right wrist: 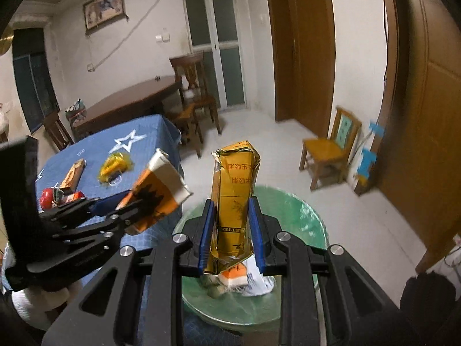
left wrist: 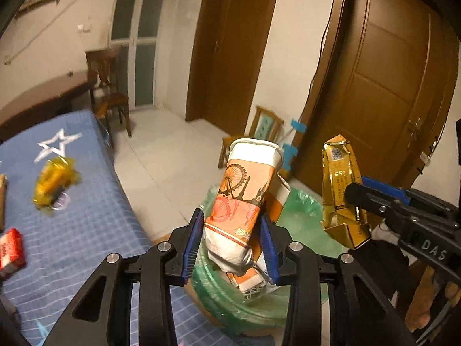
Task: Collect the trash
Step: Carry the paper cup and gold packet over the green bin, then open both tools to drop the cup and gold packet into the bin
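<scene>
My left gripper (left wrist: pixel 232 242) is shut on a crushed orange-and-white paper cup (left wrist: pixel 242 199) and holds it over the bin with a green liner (left wrist: pixel 302 225). My right gripper (right wrist: pixel 232 230) is shut on a gold cigarette pack (right wrist: pixel 234 199), also above the bin (right wrist: pixel 291 216). The pack (left wrist: pixel 341 193) and right gripper (left wrist: pixel 357 199) show at right in the left wrist view. The cup (right wrist: pixel 157 193) and left gripper (right wrist: pixel 121 216) show at left in the right wrist view. Paper trash (right wrist: pixel 239 279) lies in the bin.
A table with a blue star cloth (left wrist: pixel 86 201) holds a yellow wrapper (left wrist: pixel 54 181), a red pack (left wrist: pixel 11 248), a brown box (right wrist: pixel 73 176) and a red can (right wrist: pixel 47 197). A small wooden chair (right wrist: pixel 328 150) and doors (left wrist: pixel 383 86) stand beyond the bin.
</scene>
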`<state>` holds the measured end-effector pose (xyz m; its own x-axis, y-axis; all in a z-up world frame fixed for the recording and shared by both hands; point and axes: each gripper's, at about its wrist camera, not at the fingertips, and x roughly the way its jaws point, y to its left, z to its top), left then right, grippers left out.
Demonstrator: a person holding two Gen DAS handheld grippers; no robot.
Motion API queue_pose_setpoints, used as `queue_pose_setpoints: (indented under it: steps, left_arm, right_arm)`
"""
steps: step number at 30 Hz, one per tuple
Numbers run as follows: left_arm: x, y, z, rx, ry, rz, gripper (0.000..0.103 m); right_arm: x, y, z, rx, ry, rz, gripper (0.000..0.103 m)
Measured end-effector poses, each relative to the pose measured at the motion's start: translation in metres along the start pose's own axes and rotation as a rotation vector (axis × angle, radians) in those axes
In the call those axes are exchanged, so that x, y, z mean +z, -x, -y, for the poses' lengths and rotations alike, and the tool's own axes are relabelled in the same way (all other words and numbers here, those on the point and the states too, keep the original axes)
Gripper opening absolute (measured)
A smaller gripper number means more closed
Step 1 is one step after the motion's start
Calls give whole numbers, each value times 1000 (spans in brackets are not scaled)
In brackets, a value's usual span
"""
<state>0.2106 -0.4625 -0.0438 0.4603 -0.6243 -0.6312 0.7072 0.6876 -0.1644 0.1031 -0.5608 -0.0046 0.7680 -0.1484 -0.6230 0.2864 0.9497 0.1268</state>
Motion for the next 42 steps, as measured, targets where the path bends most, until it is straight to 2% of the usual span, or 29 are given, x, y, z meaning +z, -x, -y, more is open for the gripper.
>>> queue_pose_setpoints:
  steps: [3,9,19,31,34,36,37,42]
  left_arm:
    - [0,-25,6,-3,-7,-52,40]
    - [-6,-60,10,-2,-16,-123,40]
    - [-19,-82,11,8,-19,-149,40]
    - [-17,-66,14,18,-20,-142,41]
    - [-17,-65,16,27,-29,-150,46]
    - [-16,-65,17,45,-37,-150,60]
    - [-15,-65,17,48,-38,-148,63]
    - [-17,-65,13,54,-31,-153,65]
  right_arm:
    - [-2,-16,12,19,-31,-74,23]
    - [-9,-38,30,25,-59,-158,23]
    - [-14,-44,43,27,-70,-180,23]
    - [-14,-44,43,29,-68,-179,23]
    - [-13,-43,45,28,-72,-174,26]
    - [-12,-42,48,38,-91,-165,31]
    - [-12,-39,50,33,-98,-155,35]
    - [-11,-36,57,35,-116,-143,35]
